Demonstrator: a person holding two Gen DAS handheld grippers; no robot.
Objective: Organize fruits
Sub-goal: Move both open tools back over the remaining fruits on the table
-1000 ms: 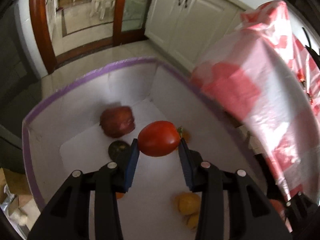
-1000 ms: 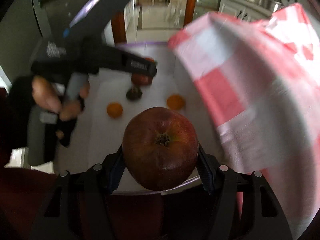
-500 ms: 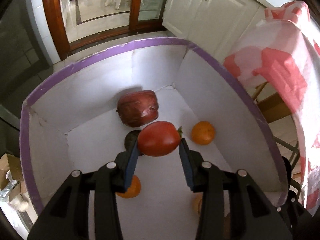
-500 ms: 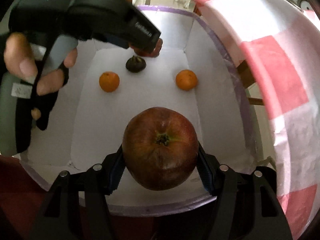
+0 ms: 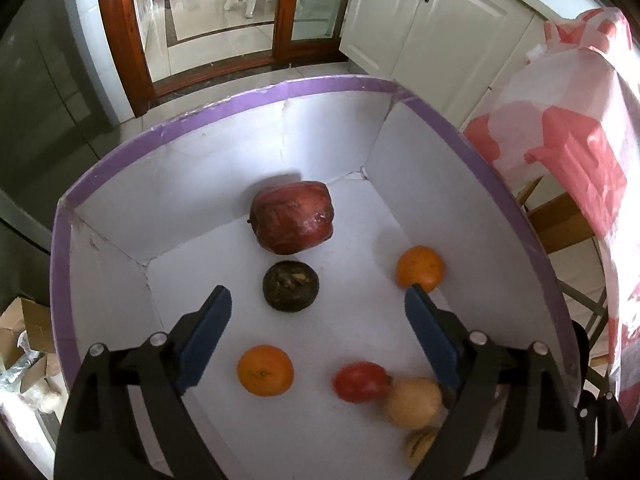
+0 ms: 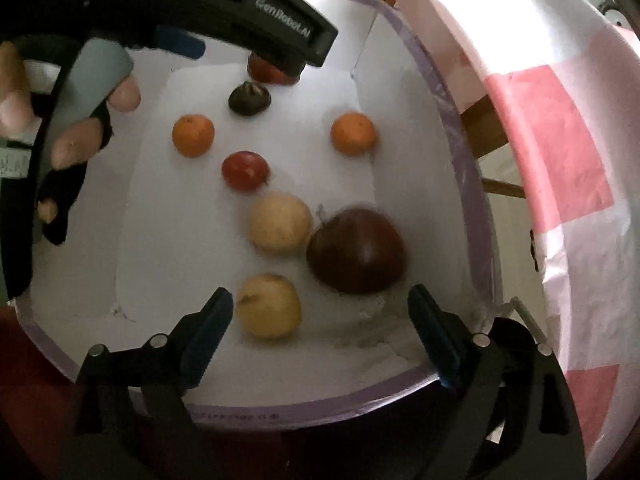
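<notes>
**Both claws released over the fruit box**

Left gripper [image 5: 318, 304]: jaws have just been opening and now stand wide apart, nothing between the pads. The small red tomato [image 5: 361, 381] lies loose on the floor of the white box [image 5: 224, 168], purple-rimmed, touching a pale yellow fruit [image 5: 414, 402].

Right gripper [image 6: 320, 306]: jaws likewise have just been opening, now spread wide, gripping nothing. The dark red apple [image 6: 357, 251] rests on the box floor, apart from both pads and just beside the pale yellow fruit.

Other contents: two oranges [image 5: 265, 369] [image 5: 420, 269], well apart; a dark round fruit [image 5: 291, 285]; a large red fruit [image 5: 294, 216] near the far wall; a second pale fruit [image 6: 268, 306].

Adjacent: pink-and-white checked cloth [image 6: 540, 120], right of the box.
</notes>
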